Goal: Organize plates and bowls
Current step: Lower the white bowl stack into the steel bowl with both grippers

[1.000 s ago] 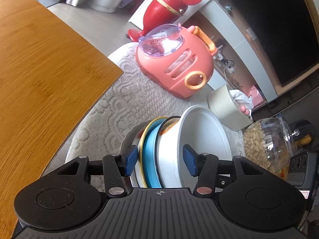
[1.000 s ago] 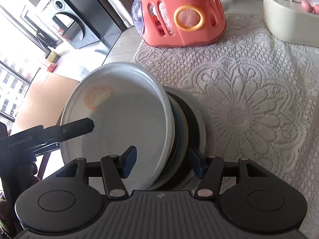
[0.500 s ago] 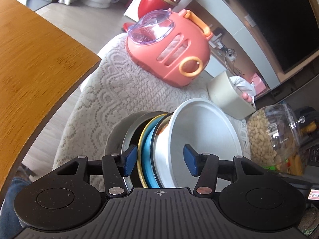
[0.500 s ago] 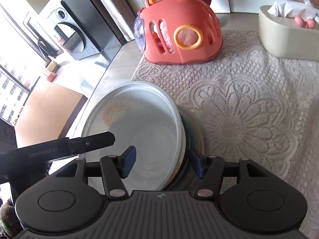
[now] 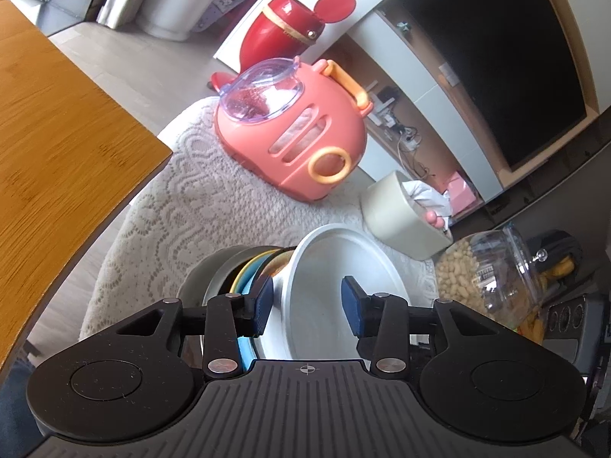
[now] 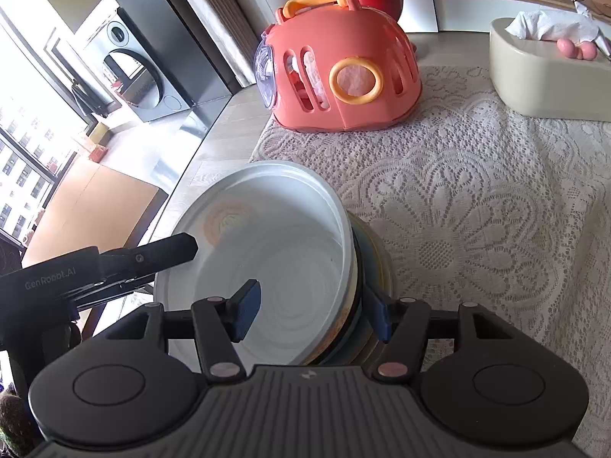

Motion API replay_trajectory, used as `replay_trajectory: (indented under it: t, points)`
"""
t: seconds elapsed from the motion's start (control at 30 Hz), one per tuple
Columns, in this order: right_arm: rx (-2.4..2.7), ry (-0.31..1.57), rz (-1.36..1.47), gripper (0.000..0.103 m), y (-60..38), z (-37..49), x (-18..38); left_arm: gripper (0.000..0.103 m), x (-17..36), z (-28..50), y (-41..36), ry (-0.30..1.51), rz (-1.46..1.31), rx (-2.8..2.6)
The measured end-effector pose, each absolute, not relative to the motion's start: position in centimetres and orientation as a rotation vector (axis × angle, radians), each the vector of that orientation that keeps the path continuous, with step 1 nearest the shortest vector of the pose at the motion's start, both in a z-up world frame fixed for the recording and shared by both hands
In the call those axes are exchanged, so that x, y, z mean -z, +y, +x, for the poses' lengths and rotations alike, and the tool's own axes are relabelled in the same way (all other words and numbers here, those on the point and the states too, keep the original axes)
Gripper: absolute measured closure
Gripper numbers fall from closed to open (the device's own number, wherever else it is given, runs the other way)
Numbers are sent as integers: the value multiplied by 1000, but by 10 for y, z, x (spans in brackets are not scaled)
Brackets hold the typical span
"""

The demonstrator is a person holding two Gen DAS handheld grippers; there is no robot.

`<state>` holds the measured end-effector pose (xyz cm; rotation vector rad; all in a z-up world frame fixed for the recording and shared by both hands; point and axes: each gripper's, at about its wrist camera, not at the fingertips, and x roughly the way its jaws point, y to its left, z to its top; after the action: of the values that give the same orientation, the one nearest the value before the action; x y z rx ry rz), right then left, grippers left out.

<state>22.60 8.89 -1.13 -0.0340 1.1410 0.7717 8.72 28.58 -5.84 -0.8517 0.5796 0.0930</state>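
A stack of dishes stands tilted on its edge on the lace cloth. A white bowl point(image 5: 336, 267) point(image 6: 275, 236) is in front, with a yellow-rimmed blue plate point(image 5: 244, 286) and a grey bowl point(image 5: 214, 271) behind it. My right gripper point(image 6: 313, 315) is shut on the stack, one pad inside the white bowl and one behind the rear dishes point(image 6: 368, 267). My left gripper point(image 5: 307, 305) straddles the white bowl's rim. Its jaws are closing. The left pad sits by the outer wall, and the right pad stands clear inside. One of its fingers point(image 6: 152, 257) shows in the right wrist view.
A pink toy carrier point(image 5: 298, 145) point(image 6: 343, 76) and a beige tissue box point(image 5: 401, 217) point(image 6: 542, 76) stand farther back on the lace cloth point(image 6: 477, 210). A peanut jar point(image 5: 481, 278) is at the right. A wooden table point(image 5: 57, 133) lies to the left.
The left gripper's jaws have narrowed around the white bowl's rim. In the right wrist view the stack sits farther from the camera, and the left gripper's finger reaches across the bowl's face.
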Motion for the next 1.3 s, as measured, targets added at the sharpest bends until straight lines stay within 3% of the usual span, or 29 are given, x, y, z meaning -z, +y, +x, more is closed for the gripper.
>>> replay_trajectory:
  t: [0.6,0.83,1.3]
  points:
    - [-790,1203,33,38,87,228,23,61,66,84,295,584,-907,-108]
    - [-781,1090,8,54,79,227,0,60,57,71,300,482,-939,-71]
    - [-786,1083,13,55,81,231,2,61,58,77,295,506,-911,-91]
